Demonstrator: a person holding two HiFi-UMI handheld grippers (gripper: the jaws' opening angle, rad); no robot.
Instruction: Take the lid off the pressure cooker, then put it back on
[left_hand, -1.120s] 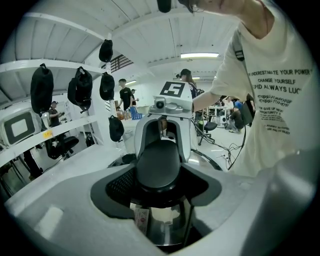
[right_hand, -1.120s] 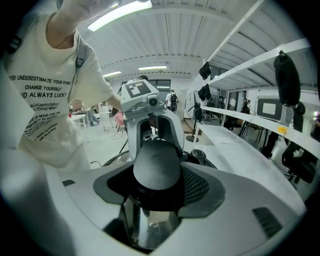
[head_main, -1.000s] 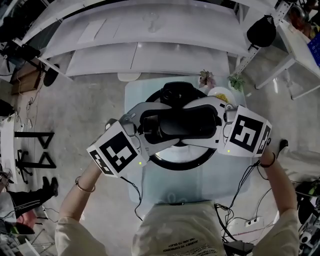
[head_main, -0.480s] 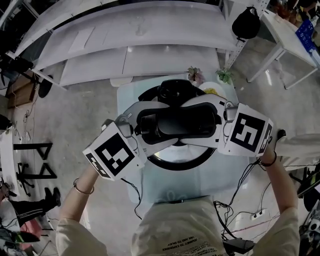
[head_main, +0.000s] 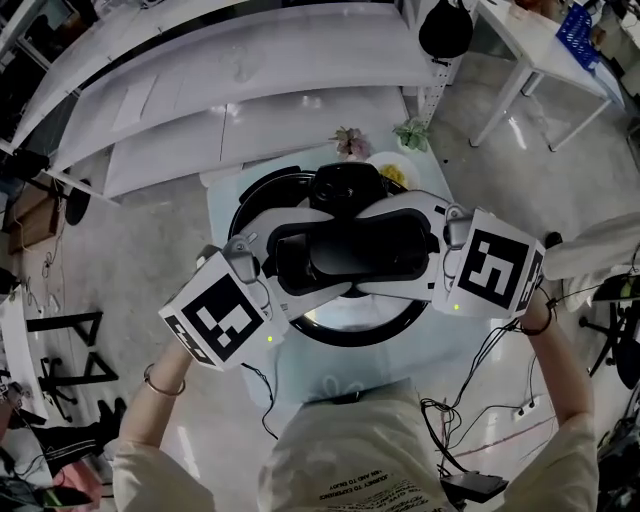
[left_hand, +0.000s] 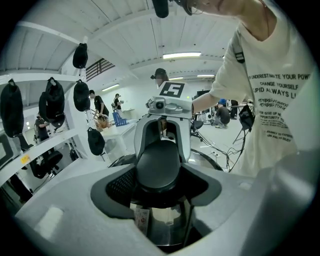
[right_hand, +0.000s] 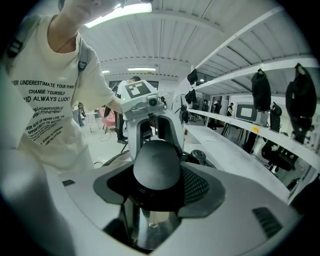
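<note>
The pressure cooker lid (head_main: 350, 325) is shiny metal with a black rim, and a long black handle (head_main: 345, 250) runs across it. My left gripper (head_main: 310, 258) is shut on the handle's left end. My right gripper (head_main: 395, 250) is shut on its right end, so the two face each other. The lid hangs over the black cooker body (head_main: 240, 215), whose left rim shows beside it. The left gripper view has the handle (left_hand: 159, 162) between the jaws of the left gripper (left_hand: 159, 175). The right gripper view shows the handle (right_hand: 156, 162) in the right gripper (right_hand: 156, 175).
The cooker stands on a small pale table (head_main: 225, 195). Two little plants (head_main: 347, 140) and a plate (head_main: 392, 172) sit at the table's far edge. Long white benches (head_main: 250, 110) run behind it. Cables (head_main: 470, 420) trail on the floor at my right.
Both grippers have carried the lid to the right relative to the table. More of the cooker body's left rim now shows. The grip on the handle is unchanged.
</note>
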